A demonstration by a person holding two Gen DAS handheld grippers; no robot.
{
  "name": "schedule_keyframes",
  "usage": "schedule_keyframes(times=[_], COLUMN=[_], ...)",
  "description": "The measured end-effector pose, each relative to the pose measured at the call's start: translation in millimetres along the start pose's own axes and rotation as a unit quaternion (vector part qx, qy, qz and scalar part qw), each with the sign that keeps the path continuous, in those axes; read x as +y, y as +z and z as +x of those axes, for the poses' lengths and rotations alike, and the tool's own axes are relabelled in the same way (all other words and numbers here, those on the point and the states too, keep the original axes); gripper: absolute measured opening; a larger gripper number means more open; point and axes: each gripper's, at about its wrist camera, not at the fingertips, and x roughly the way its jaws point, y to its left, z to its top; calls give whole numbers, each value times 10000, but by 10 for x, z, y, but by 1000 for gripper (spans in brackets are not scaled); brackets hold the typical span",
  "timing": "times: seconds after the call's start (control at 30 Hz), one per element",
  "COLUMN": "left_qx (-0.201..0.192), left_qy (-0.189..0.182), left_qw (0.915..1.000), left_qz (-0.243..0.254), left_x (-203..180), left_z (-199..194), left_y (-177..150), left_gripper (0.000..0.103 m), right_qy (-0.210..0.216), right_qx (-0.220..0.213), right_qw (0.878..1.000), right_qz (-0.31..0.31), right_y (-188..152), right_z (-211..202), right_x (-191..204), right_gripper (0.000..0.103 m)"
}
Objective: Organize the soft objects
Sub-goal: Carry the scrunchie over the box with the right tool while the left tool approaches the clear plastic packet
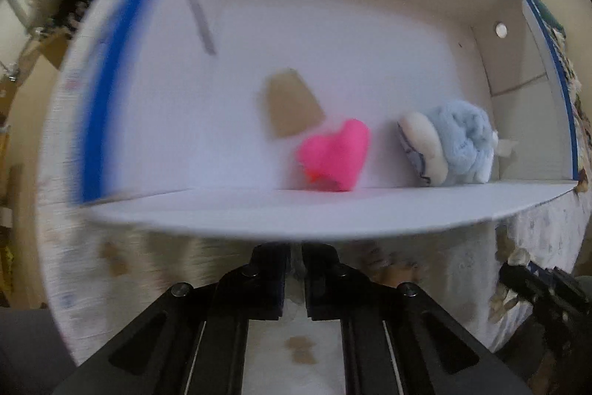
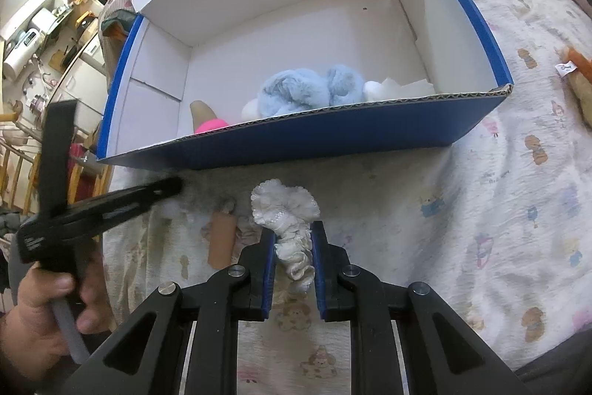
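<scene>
Left gripper [image 1: 295, 278] fingers clenched, nothing visible between, just short of box [image 1: 259, 217] wall. Inside: pink heart [image 1: 335, 156], blue plush [image 1: 457, 145].

Right gripper [image 2: 293, 260] fingers grasping white scrunchie [image 2: 286, 210] by its tail; frill sticks out past tips, on bed [image 2: 462, 210] before box. Light, floppy, compressible; pinch mid-bunch.

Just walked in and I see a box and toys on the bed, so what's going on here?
A person is tidying soft things into a blue-and-white cardboard box on a patterned bedspread. The right gripper is shut on a white frilly scrunchie just in front of the box. The left gripper is shut, with nothing seen in its grip, near the box's front wall. Already inside lie a pink heart and a fluffy light-blue toy.
</scene>
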Motion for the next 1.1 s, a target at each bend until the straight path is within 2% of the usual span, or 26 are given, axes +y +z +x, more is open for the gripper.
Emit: schedule_keyframes(times=[0.07,0.2,0.37,0.5,0.63,0.83,0.97,1.1], left_qx=[-72,-172,-186,-351,-700,-1224,-1572,-2001], left_qy=[286,419,491,565,693,685,628,600], left_qw=[9996,9989,9983,9977,9951,9900,9853,9777], left_qz=[-3,-105,-235,-152,-88,-172,-214,-232], left_x=[124,286,273,61,8,5,4,-40], left_z=[-79,-205,-271,-367,-569,-936,-1192,-1459], left_y=[-45,-159,-357,-398,-430,-447,-315,-110], left_gripper=[7,6,6,6,6,6,6,5], right_qy=[-5,-56,-247,-321,-301,-103,-32,12], right_qx=[12,25,-17,-59,-208,-657,-1013,-1266], right_qw=[10000,9999,9995,9991,9989,9969,9935,9907], right_qz=[-9,-88,-211,-256,-286,-419,-526,-504], right_y=[6,0,-22,-39,-37,-31,73,312], right_z=[6,21,31,22,-41,-336,-592,-769], right_x=[6,50,101,119,137,227,281,287], right_gripper=[19,19,19,19,19,19,19,19])
